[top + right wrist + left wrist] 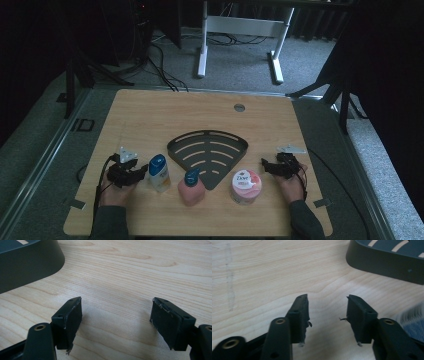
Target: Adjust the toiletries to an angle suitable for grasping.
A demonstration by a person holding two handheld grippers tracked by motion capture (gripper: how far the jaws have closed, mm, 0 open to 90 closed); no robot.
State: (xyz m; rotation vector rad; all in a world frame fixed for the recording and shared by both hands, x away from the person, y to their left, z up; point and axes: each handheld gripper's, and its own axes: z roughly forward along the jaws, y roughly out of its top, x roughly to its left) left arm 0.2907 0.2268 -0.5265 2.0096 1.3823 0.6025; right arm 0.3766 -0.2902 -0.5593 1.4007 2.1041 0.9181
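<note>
Left claw (pixel 141 171) released, empty, just beside white bottle (pixel 159 173) on worktop (pixel 150 115). Right claw (pixel 264 165) released, near pink jar (pixel 245 186), apparently not touching.

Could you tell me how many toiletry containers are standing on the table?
3, in a row near the front edge: a white bottle beside the left gripper, a pink bottle in the middle, and a Dove jar near the right gripper. None looks hidden.
</note>
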